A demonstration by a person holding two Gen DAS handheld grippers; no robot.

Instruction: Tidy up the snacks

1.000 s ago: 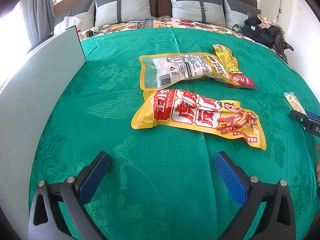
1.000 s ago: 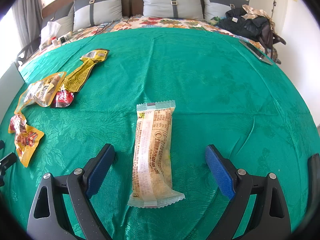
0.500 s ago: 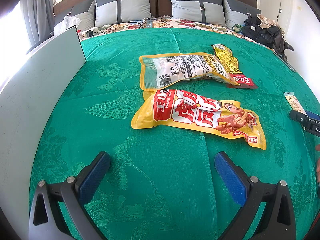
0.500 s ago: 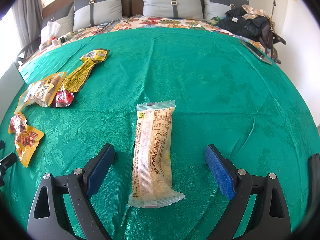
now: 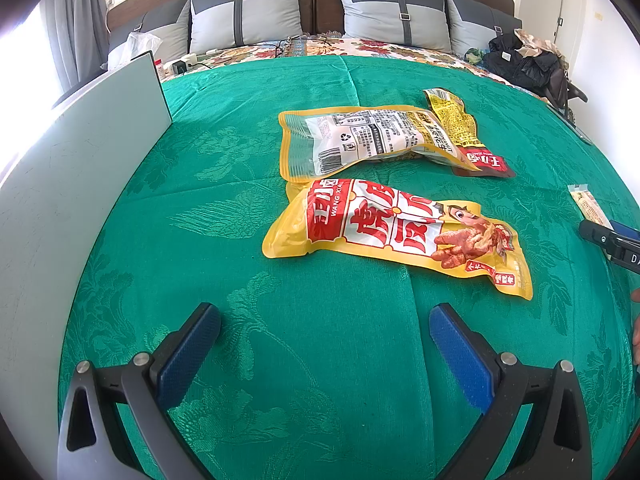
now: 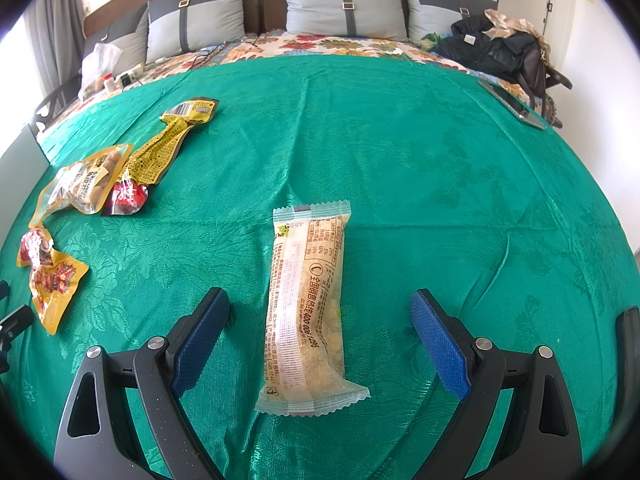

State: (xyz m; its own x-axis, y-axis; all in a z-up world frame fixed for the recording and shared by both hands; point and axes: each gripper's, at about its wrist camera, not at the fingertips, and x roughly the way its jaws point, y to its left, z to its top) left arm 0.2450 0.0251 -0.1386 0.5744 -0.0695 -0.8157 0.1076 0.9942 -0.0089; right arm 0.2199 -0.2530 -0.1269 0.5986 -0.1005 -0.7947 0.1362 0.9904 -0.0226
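A long clear snack bar wrapper (image 6: 306, 306) lies lengthwise on the green bedspread, its near half between the wide-apart fingers of my open right gripper (image 6: 320, 316). In the left wrist view a yellow-and-red chicken-feet pouch (image 5: 394, 234) lies flat ahead of my open, empty left gripper (image 5: 325, 330). Behind it rests a yellow-rimmed pouch with its printed back up (image 5: 370, 138), overlapping a narrow yellow-and-dark-red packet (image 5: 460, 128). The same three packs show at the left of the right wrist view: the chicken-feet pouch (image 6: 50, 276), the yellow-rimmed pouch (image 6: 84, 184) and the narrow packet (image 6: 168, 144).
A tall grey-white panel (image 5: 72, 184) stands along the bed's left side. Grey pillows (image 5: 392, 12) line the headboard; dark clothes and a bag (image 6: 496, 50) sit at the far right. A phone-like flat device (image 6: 512, 102) lies near the right edge. The other gripper (image 5: 612, 240) shows at right.
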